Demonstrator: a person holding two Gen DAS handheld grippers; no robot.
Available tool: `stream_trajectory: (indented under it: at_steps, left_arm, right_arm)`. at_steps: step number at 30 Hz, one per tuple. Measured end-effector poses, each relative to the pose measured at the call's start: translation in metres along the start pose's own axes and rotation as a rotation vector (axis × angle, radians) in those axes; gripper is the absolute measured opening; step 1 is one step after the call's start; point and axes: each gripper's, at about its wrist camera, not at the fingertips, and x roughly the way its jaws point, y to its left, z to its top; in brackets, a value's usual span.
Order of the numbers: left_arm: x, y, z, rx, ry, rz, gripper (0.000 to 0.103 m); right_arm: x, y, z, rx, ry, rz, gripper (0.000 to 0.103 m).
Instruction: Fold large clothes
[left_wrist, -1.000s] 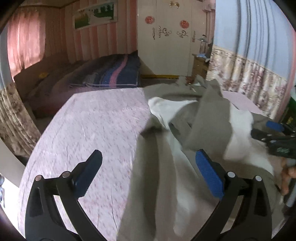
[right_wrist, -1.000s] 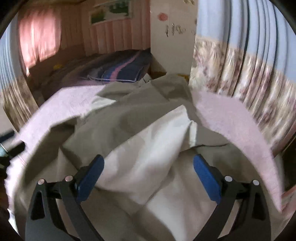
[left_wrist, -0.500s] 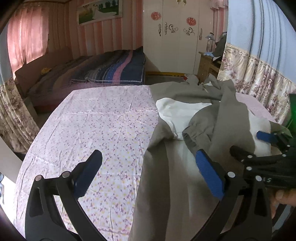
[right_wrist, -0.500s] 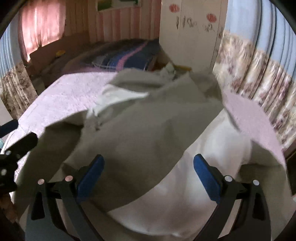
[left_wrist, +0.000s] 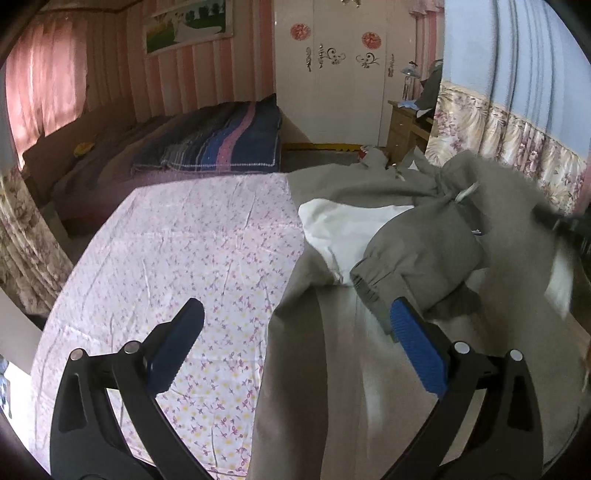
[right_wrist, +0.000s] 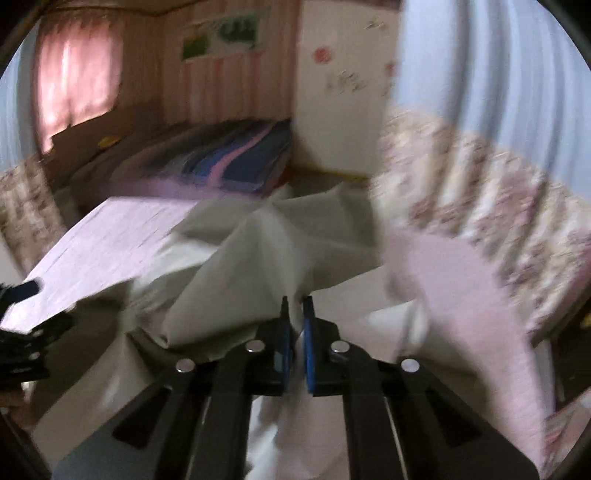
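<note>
A large grey garment (left_wrist: 388, 387) with a white lining (left_wrist: 343, 229) lies rumpled on a bed covered by a pink floral sheet (left_wrist: 184, 258), taking up the right half of the sheet in the left wrist view. One elastic-cuffed end (left_wrist: 376, 280) is folded back over the white lining, and a pale drawstring (left_wrist: 467, 192) shows near the far bunched edge.

The left claw (left_wrist: 295, 343) hovers low over the near edge of the garment with its blue-padded fingers spread wide; nothing is between them, one finger standing over the bare sheet and the other over the grey cloth beside the cuff.

The right claw (right_wrist: 296, 332) is pinched together on a fold of the garment's pale cloth (right_wrist: 258, 266), which rises in a tented ridge from its blue pads (right_wrist: 308, 354). That view is blurred, so it seems, rather than is certain, that the grip is on the lining side.

Beyond the sheet lies a second bed with a striped dark blanket (left_wrist: 221, 144), a white wardrobe (left_wrist: 332, 74) and flowered curtains (left_wrist: 517, 147) at the right.
</note>
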Motion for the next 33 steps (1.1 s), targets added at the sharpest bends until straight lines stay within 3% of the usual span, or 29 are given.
stream_trajectory:
  at_steps: [4, 8, 10, 14, 15, 16, 17, 18, 22, 24, 26, 29, 33]
  left_arm:
    - [-0.009, -0.006, 0.008, 0.013, -0.017, 0.003, 0.1]
    - [-0.01, -0.01, 0.01, 0.026, -0.019, 0.011, 0.1]
    - [-0.006, -0.012, 0.009, 0.027, -0.009, 0.016, 0.1]
    - [0.004, -0.007, -0.002, 0.016, 0.024, 0.042, 0.1]
    - [0.005, -0.003, -0.006, 0.005, 0.032, 0.047, 0.1]
    - [0.006, 0.0, -0.008, -0.003, 0.037, 0.051, 0.1]
    - [0.007, 0.004, -0.011, -0.014, 0.046, 0.053, 0.1]
    - [0.007, 0.005, -0.013, -0.017, 0.048, 0.05, 0.1]
    - [0.006, 0.005, -0.01, 0.004, 0.043, 0.064, 0.1]
    - [0.006, 0.007, -0.005, -0.005, 0.035, 0.062, 0.1]
    - [0.005, 0.007, -0.001, -0.003, 0.025, 0.064, 0.1]
    - [0.006, 0.01, 0.002, -0.007, 0.015, 0.061, 0.1]
    - [0.015, 0.019, -0.002, -0.027, 0.014, 0.078, 0.1]
  right_arm:
    - [-0.005, -0.091, 0.009, 0.063, -0.004, -0.17, 0.005]
    - [0.015, -0.213, -0.013, 0.173, 0.095, -0.338, 0.006]
    - [0.036, -0.262, -0.035, 0.239, 0.183, -0.326, 0.007]
    - [0.06, -0.303, -0.076, 0.281, 0.298, -0.385, 0.009]
    - [0.057, -0.306, -0.083, 0.3, 0.3, -0.377, 0.016]
    - [0.048, -0.307, -0.088, 0.32, 0.273, -0.367, 0.025]
    - [0.038, -0.309, -0.088, 0.328, 0.242, -0.375, 0.049]
    - [0.025, -0.306, -0.086, 0.338, 0.195, -0.381, 0.066]
    - [-0.016, -0.277, -0.059, 0.325, 0.061, -0.347, 0.071]
    - [-0.037, -0.245, -0.037, 0.28, 0.001, -0.288, 0.082]
    - [-0.05, -0.209, -0.022, 0.24, -0.028, -0.221, 0.083]
    - [-0.051, -0.146, -0.005, 0.192, -0.041, -0.097, 0.084]
    - [-0.03, -0.057, -0.01, 0.154, -0.014, 0.03, 0.084]
